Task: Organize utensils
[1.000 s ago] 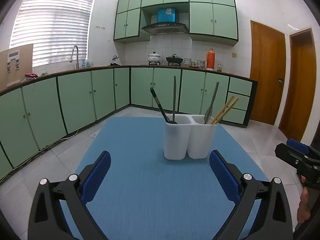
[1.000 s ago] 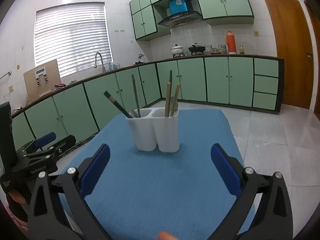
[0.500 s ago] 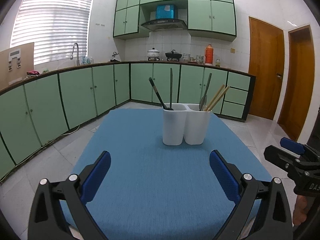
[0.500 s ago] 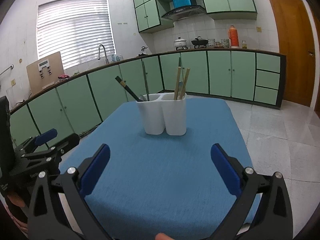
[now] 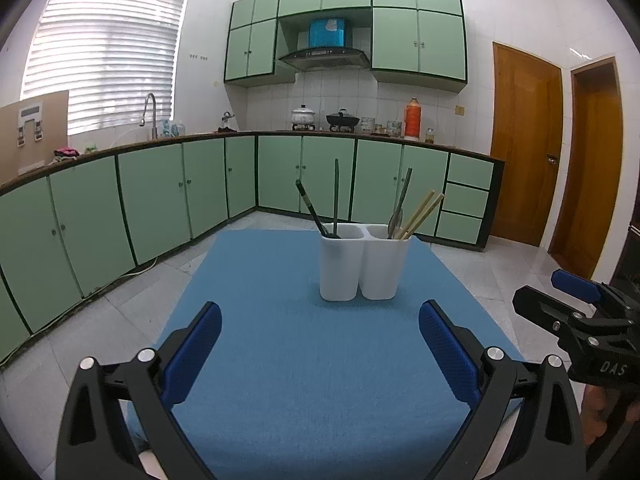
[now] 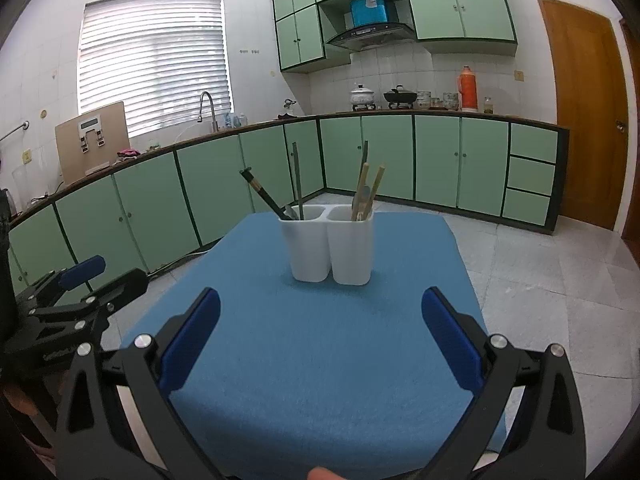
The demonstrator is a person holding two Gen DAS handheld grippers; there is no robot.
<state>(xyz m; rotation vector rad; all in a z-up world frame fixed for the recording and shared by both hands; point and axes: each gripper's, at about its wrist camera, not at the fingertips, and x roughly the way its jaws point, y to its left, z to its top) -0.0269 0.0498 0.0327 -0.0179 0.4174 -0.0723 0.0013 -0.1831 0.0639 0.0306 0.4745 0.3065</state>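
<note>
Both tongs, left (image 5: 320, 346) and right (image 6: 320, 342), wide and empty above the blue tabletop (image 5: 304, 380), back from the white two-compartment utensil holder (image 5: 365, 266), probably because chopsticks (image 5: 420, 214) already sorted inside.

A green-fronted counter (image 5: 280, 176) runs round the kitchen; on it stand a tap (image 5: 149, 114), a white pot (image 5: 303, 115), a black pan (image 5: 342, 120) and, right of the pan, an orange flask (image 5: 411, 119). Above the counter hang green wall cupboards (image 5: 418, 40) and a hood (image 5: 324, 58) with a blue box (image 5: 327, 33) on top, and over the tap a window with a blind (image 5: 104, 56). Right of the counter are two wooden doors (image 5: 524, 144), and before it a blue-covered table (image 5: 296, 360) on a tiled floor (image 6: 560, 280).
</note>
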